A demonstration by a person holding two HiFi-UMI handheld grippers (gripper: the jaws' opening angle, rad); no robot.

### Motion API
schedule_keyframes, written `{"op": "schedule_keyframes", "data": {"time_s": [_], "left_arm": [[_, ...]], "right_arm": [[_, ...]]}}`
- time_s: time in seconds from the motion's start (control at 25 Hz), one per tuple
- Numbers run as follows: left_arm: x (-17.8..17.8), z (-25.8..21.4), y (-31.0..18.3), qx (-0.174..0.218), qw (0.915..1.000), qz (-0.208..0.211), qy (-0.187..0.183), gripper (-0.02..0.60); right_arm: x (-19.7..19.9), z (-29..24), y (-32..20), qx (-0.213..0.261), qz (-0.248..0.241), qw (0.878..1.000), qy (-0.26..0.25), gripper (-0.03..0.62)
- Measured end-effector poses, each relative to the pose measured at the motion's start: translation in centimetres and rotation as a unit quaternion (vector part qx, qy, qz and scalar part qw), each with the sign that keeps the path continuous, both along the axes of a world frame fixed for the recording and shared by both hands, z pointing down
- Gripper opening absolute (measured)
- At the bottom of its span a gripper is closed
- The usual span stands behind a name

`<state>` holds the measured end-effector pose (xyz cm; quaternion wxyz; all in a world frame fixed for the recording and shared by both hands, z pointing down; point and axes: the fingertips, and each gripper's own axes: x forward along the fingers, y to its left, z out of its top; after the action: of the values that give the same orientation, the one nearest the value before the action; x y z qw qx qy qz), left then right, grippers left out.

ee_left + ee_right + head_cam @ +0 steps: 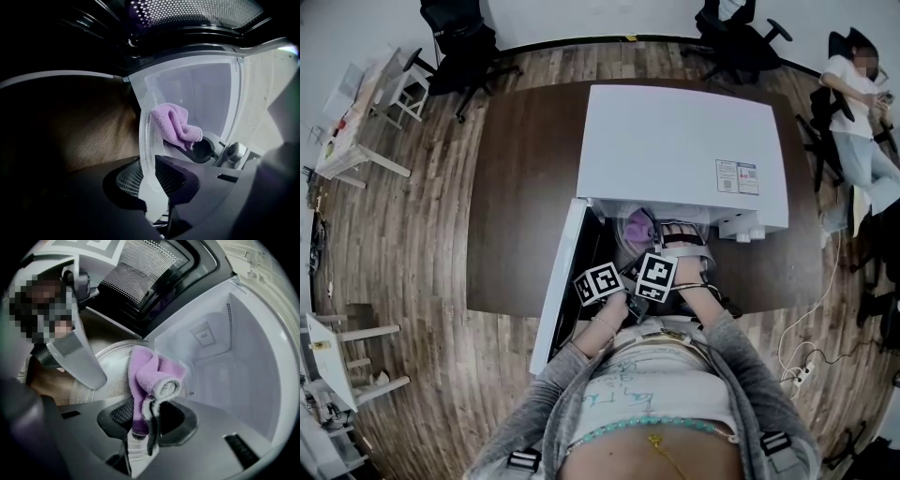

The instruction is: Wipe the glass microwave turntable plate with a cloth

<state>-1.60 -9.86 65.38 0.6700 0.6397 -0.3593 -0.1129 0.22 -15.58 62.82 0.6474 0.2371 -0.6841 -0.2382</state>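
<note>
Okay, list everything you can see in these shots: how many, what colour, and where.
microwave: one, white, door open, on the table
table: one, dark brown, middle of the room
glass plate: one, clear, standing on edge in front of the microwave's opening
cloth: one, purple, at the glass plate's face
office chairs: at least two, black, beyond the table
desk: one, white, far left
power strip: one, white, on the floor at right
seated person: one, white top, far right
left gripper: one, grey, shut on the glass plate's rim
right gripper: one, grey, shut on the cloth
</note>
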Motion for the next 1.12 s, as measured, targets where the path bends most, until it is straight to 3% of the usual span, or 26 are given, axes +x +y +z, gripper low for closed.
{"op": "schedule_keyframes", "data": {"time_s": [0.56, 1.12], "left_arm": [[0.1, -0.1, 0.0, 0.004, 1.0000, 0.001, 0.001, 0.066], [0.1, 0.0, 0.1, 0.003, 1.0000, 0.001, 0.001, 0.066]], "right_arm": [[0.8, -0.5, -4.6, 0.028, 0.034, 0.999, -0.010, 0.118], [7.5, -0.5, -4.4, 0.027, 0.100, 0.994, 0.026, 0.120]]}}
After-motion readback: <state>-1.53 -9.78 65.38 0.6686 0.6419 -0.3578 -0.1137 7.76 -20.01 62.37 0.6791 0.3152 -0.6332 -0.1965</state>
